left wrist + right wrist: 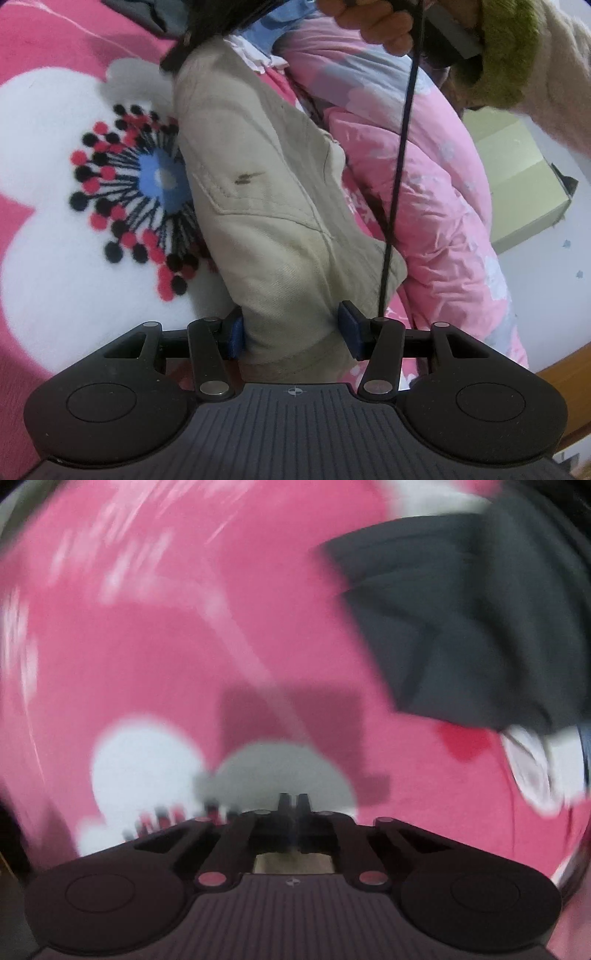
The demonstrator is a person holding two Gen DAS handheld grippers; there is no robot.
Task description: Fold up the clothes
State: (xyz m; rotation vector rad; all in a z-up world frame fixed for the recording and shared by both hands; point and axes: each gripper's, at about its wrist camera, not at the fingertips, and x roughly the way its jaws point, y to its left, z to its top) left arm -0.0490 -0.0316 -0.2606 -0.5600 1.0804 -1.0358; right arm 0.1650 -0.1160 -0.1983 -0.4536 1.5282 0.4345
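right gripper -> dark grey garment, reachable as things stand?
Probably yes. The right gripper hangs shut and empty over the pink blanket, and the dark grey garment lies uncovered off to one side with nothing between. The view is blurred, and the fingers must open first.

beige trousers [273, 206], pink white-flowered blanket [48, 229], pink floral quilt [436, 206], dark grey garment [472, 627]

Blurred view. Right hand-held gripper [293, 802]: jaws together, nothing seen between them. Below: pink blanket [147, 657] with white petal shapes. Upper right: crumpled dark grey garment [461, 627] lying on blanket. White cloth [532, 771] at right edge.
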